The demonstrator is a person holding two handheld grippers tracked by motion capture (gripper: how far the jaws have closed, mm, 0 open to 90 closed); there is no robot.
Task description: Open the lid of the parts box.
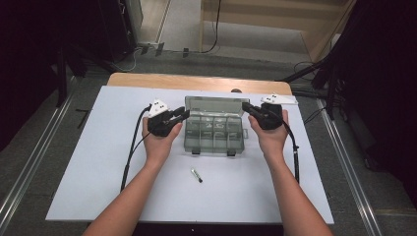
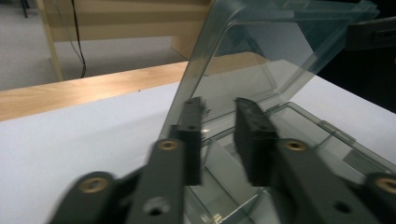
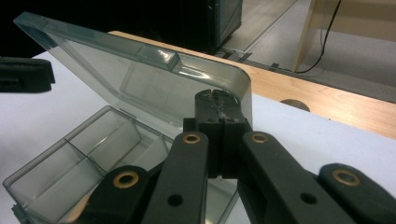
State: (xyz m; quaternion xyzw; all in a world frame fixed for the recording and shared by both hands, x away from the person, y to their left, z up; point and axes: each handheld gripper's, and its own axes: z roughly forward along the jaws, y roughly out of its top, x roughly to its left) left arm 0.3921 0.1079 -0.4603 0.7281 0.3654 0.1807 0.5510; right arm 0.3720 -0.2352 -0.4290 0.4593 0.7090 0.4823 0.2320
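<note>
Clear plastic compartment box [image 1: 214,132] is sitting between my two grippers, its lid [image 1: 215,104] standing raised. I am keeping my left gripper [image 2: 218,135], jaws slightly apart and gripping nothing, at the lid's left edge, while my right gripper [image 3: 219,135], jaws together, is resting against the lid's right corner. A small battery-like cylinder [image 1: 196,175] is lying nearer me.

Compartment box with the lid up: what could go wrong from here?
1. The lid of the compartment box stands tilted open. The left gripper has its fingers apart beside the lid's edge, so the lid may drop shut or swing back.
2. The right gripper, fingers shut, sits against the lid's other corner; a push there could slide the light box.
3. The small cylindrical part lies loose on the white board and could roll.
</note>
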